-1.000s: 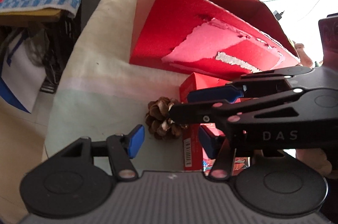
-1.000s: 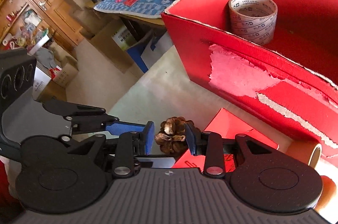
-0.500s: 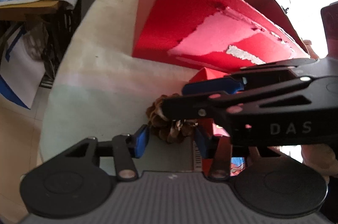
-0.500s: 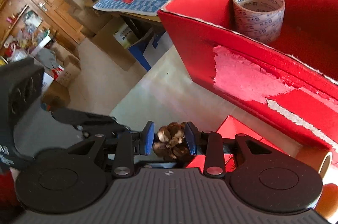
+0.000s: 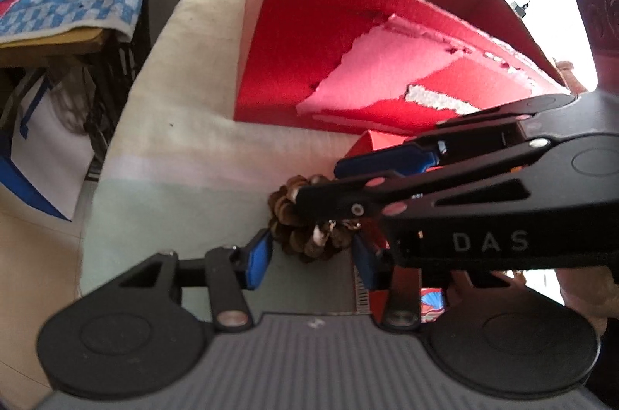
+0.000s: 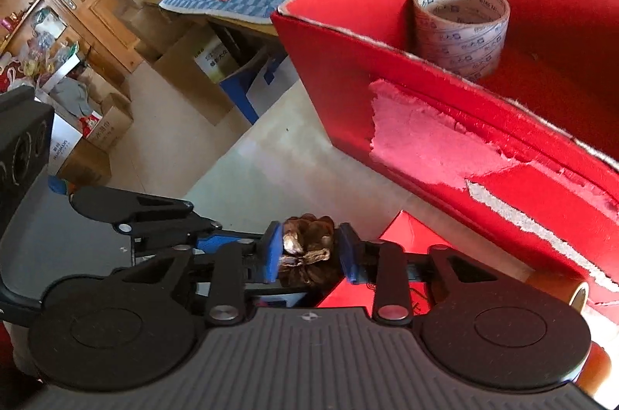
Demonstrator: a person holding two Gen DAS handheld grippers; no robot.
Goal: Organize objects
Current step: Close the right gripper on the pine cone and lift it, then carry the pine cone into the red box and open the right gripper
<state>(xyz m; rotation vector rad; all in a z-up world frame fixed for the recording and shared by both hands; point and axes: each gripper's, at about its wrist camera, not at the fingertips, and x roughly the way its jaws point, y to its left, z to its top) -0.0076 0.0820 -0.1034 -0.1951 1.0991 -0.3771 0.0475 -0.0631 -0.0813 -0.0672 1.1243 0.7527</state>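
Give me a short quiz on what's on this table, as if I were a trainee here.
1. True or false: the tape roll is inside the big red cardboard box.
2. What sits between the pads of the right tool? A) pine cone B) tape roll C) book
3. What colour is the small box beside the pine cone?
Key: 1 true. 2 A; the tool's jaws have just been closing on it. 3 red.
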